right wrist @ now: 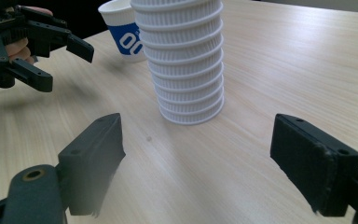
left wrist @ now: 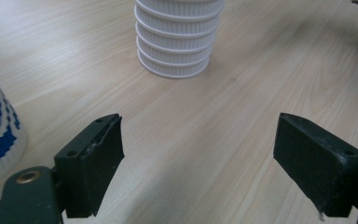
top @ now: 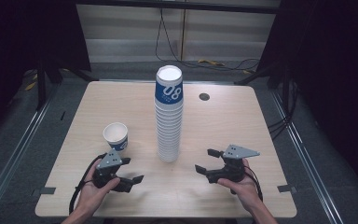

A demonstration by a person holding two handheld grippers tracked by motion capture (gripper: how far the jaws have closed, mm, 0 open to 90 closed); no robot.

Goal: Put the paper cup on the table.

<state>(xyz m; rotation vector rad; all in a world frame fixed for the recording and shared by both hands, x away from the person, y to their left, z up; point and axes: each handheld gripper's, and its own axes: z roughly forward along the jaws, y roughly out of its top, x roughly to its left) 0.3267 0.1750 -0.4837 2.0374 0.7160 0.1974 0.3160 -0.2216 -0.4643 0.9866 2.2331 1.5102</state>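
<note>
So the tall cup stack [top: 168, 116] stands upright near the middle of the table [top: 233, 121], white ribbed sleeves all the way up with a blue printed cup on top. A single cup [top: 116, 136] sits upright off to the stack's left, well apart from it, blue print on its side.

The left gripper [top: 131, 170] is held low over the table just in front of that single cup, jaws spread wide, nothing between them. The right gripper [top: 207, 161] is on the other side of the stack, also wide open and holding nothing. Both point inward toward the base of the stack, which sits between them, and neither is touching it.
</note>
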